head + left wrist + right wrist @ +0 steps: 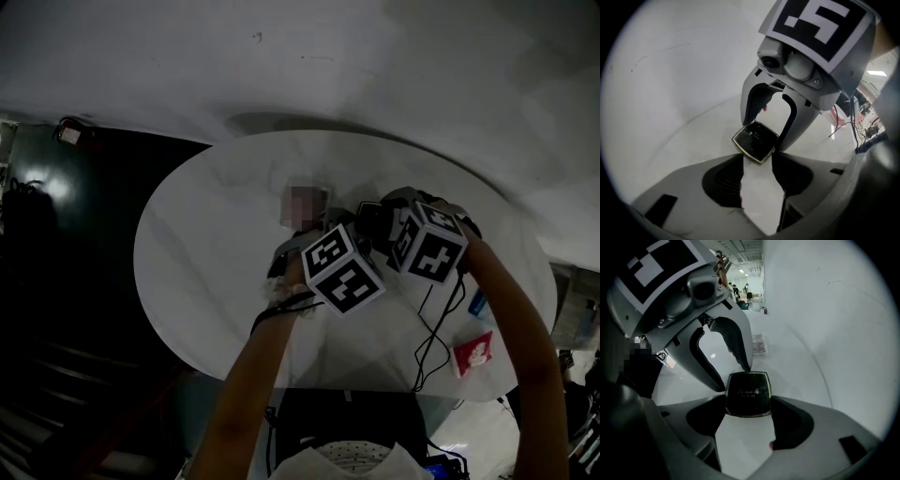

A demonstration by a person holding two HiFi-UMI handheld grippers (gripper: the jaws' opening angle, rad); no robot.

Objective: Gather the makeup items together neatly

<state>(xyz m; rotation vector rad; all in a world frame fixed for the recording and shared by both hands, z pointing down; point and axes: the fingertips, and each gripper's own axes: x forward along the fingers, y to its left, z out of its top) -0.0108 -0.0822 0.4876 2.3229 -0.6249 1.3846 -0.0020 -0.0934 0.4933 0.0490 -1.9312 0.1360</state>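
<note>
Both tongs are on one black compact (747, 393) over the middle of the table (206, 253). The right tongs (748, 401) clamp its sides and the left tongs (758, 158) pinch a corner. Early going, I'd say, with a red packet (473, 352) lying well apart by the near right edge. No tray or box in sight (the compact's lid is closed).

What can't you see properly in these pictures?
- Head view: the compact hides under the left gripper and right gripper.
- Right gripper view: the writing on its lid is too blurry to read.
- Both gripper views: whether the jaws squeeze the compact or just stand beside it is unclear.
- Head view: the red packet is too small and dim to identify.
</note>
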